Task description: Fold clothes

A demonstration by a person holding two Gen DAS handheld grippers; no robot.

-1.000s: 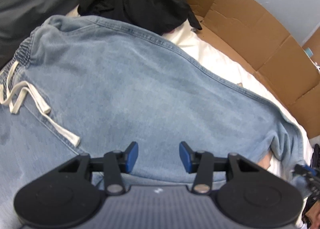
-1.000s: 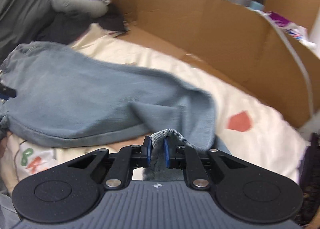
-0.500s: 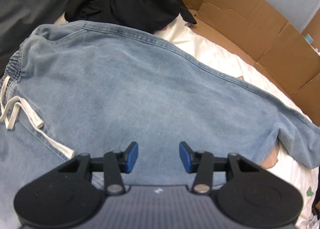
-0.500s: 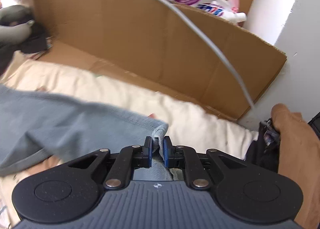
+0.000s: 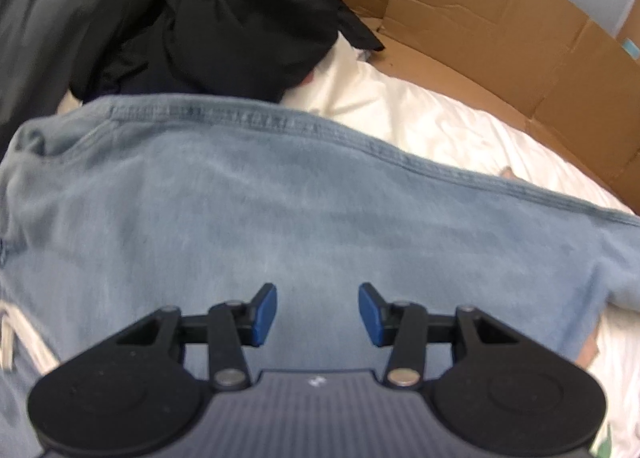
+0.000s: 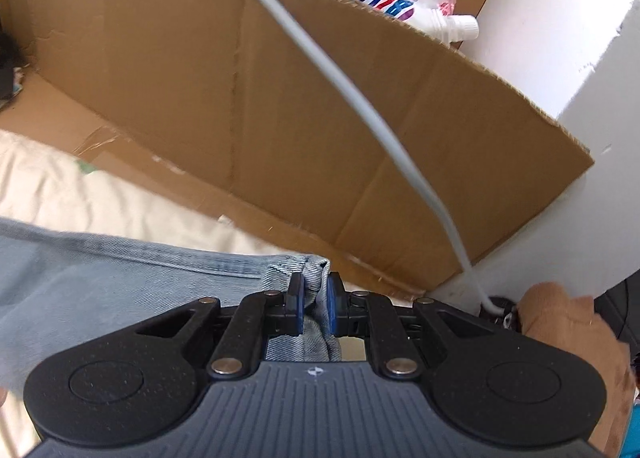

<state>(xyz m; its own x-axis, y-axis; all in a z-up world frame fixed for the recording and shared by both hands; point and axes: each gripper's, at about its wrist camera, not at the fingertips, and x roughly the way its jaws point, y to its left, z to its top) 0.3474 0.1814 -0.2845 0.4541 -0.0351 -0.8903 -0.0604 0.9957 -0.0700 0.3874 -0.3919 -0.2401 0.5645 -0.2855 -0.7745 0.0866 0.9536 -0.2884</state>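
Jeans (image 5: 280,210) sprawl over the white sheet (image 5: 420,126) – dark clothes (image 5: 240,30) heaped behind, cardboard (image 6: 240,98) alongside. Right gripper (image 6: 314,308) pinches their hem; left gripper (image 5: 318,314) gapes empty.

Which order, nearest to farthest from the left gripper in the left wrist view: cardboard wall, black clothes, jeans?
From the left gripper:
1. Jeans, directly under the open jaws.
2. Black clothes, beyond the jeans' far edge.
3. Cardboard wall, behind, upper right.

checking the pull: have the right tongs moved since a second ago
Yes: the right tongs, shut on the jeans hem, went right along the cardboard to its end.
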